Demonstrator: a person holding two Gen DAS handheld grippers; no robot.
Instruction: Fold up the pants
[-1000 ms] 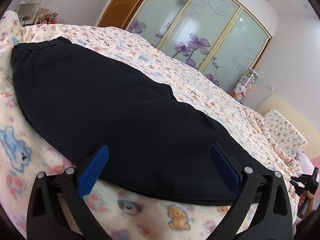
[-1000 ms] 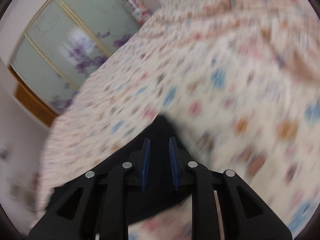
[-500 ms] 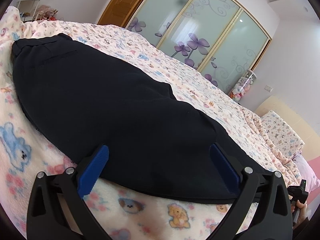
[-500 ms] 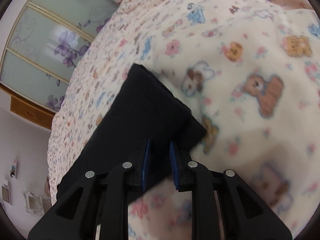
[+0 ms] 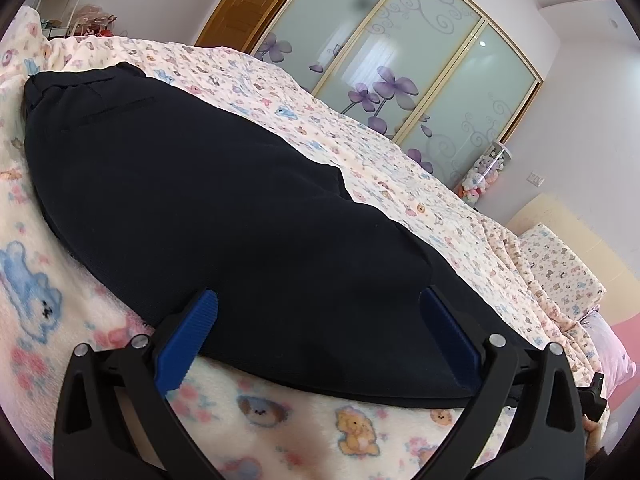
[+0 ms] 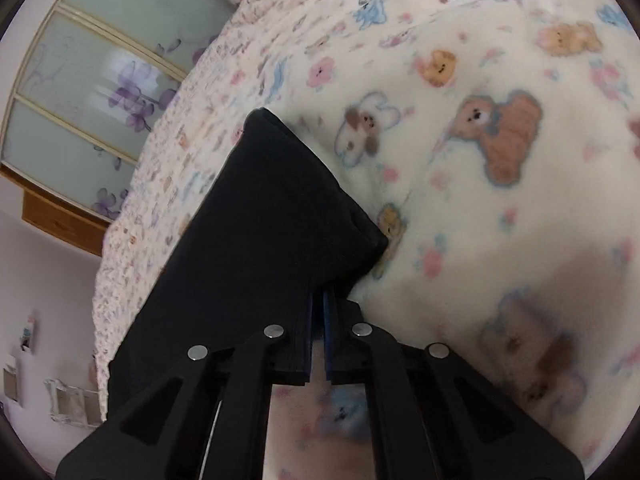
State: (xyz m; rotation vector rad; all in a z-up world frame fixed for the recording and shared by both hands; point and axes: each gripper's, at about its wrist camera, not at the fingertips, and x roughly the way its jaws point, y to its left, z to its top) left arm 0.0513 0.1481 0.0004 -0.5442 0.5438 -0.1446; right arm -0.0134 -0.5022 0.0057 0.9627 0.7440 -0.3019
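Note:
Black pants [image 5: 208,184] lie flat along the bed, waistband at the far left and legs running to the right. My left gripper [image 5: 320,298] is open wide, low over the pants' near edge, its blue pads [image 5: 188,336] either side of the cloth and apart from it. In the right wrist view the leg end [image 6: 280,208] lies on the blanket, hem farthest from me. My right gripper [image 6: 319,308] sits at the leg's near edge close to the hem corner. Its jaws are closing to a thin slit, with the dark cloth's edge pinched at the tips.
A cream fleece blanket [image 5: 360,432] with bears and puppies covers the bed [image 6: 500,160]. Frosted wardrobe doors [image 5: 400,64] with purple flowers stand behind. A pillow [image 5: 560,264] lies at the bed's right end, plush toys [image 5: 482,178] beyond. A hand [image 5: 596,436] shows at the lower right edge.
My right gripper came down onto the pants' leg end and its jaws narrowed from a small gap to almost together. The left gripper stayed put, still open.

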